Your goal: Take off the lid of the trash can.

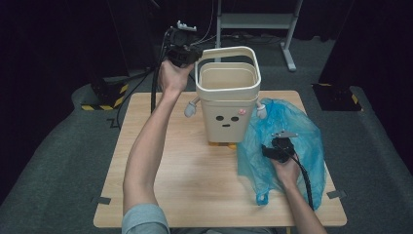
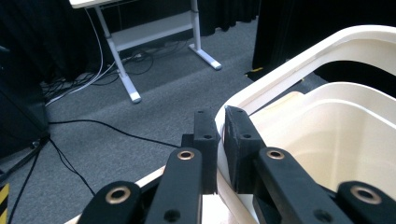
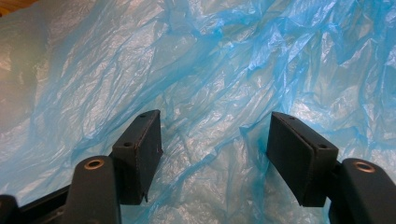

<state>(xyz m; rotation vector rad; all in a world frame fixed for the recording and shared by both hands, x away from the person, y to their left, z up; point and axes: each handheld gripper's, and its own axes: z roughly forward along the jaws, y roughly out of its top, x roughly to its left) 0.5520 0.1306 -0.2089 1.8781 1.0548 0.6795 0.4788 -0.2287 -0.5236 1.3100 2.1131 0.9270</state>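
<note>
The left claw (image 2: 215, 140) is clamped on the bin (image 1: 229, 105) rim; the right claw (image 3: 215, 154) hovers open over the blue bag (image 1: 292, 141) on the bench (image 1: 195, 185); lining the bin is not begun

A cream bin (image 1: 228, 105) with a black dot face and pink cheek mark, a crinkled translucent blue bag (image 1: 285, 146), a light wood-grain table (image 1: 190, 180), grey carpet (image 1: 58, 161).

Cream bin (image 1: 228, 109) – upright, handle (image 1: 226, 52) raised; crumpled blue bag (image 1: 287, 146) – just beside.
</note>
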